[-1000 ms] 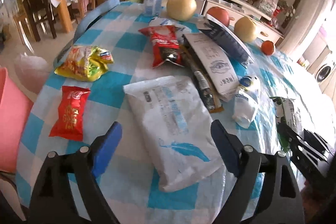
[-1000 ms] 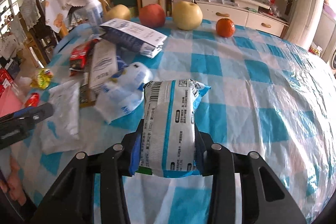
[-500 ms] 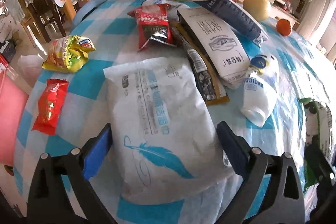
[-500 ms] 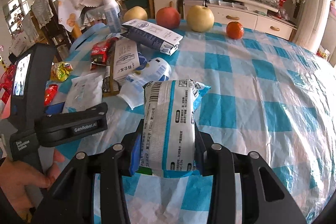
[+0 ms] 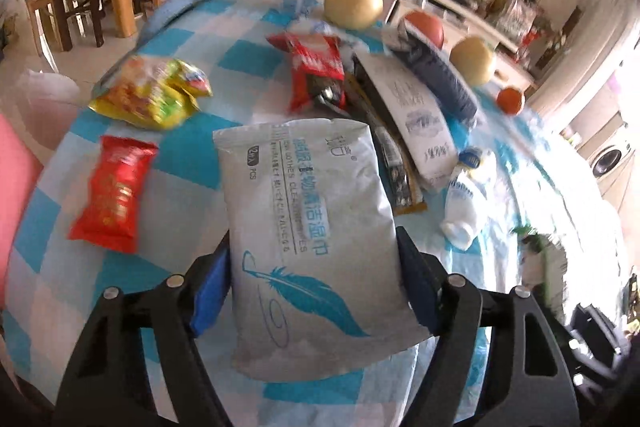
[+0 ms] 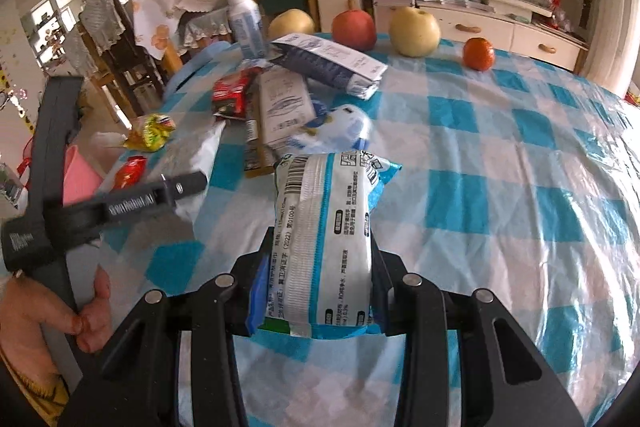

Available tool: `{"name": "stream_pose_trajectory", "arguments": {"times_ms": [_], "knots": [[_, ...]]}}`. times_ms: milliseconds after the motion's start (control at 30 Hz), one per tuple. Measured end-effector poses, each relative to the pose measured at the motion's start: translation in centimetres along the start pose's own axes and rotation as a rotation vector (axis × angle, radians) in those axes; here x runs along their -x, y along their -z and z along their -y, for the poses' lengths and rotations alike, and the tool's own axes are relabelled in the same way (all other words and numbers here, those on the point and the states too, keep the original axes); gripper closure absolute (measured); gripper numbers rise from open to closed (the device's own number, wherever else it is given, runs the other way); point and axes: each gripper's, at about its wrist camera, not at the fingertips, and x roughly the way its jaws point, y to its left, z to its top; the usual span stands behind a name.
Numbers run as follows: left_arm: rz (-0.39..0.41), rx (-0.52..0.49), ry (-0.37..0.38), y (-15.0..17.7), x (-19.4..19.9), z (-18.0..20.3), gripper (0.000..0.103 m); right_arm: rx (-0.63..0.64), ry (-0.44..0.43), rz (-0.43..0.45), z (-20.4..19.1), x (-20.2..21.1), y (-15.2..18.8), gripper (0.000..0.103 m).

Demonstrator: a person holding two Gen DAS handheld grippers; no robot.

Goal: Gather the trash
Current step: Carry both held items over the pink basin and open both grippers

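My left gripper [image 5: 314,287] has closed since a moment ago and now clamps the white wipes pack [image 5: 308,223], near edge lifted off the bench [image 5: 60,267]. My right gripper [image 6: 318,291] stays clamped on the blue-and-white packet [image 6: 324,243], held above the bench.

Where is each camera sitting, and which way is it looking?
Left wrist: on the left tool, looking forward over the table; the tool grips a grey packet.
Right wrist: on the right tool, gripping a blue packet; the person's hand shows.
Both see the orange and the grey packet.
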Motion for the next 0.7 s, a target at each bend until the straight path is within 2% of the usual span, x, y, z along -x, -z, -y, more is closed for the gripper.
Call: {"name": "stream_pose_trajectory", "arguments": {"times_ms": [267,467,700], "knots": [[0.109,0.064,0.035,-1.4,4.9,-3.7,0.028,0.023,-0.051,0.016,-3.0,0.7,-0.5,0.062],[0.191,0.135,0.004,-2.0,8.4,-8.0,0.027,0.043,-0.113,0.033,-6.4,1.1,-1.5,0.062],[0.246,0.262,-0.048,-2.9,11.2,-14.9,0.027,0.135,-0.222,0.035,-13.9,0.8,-3.1,0.061]]}}
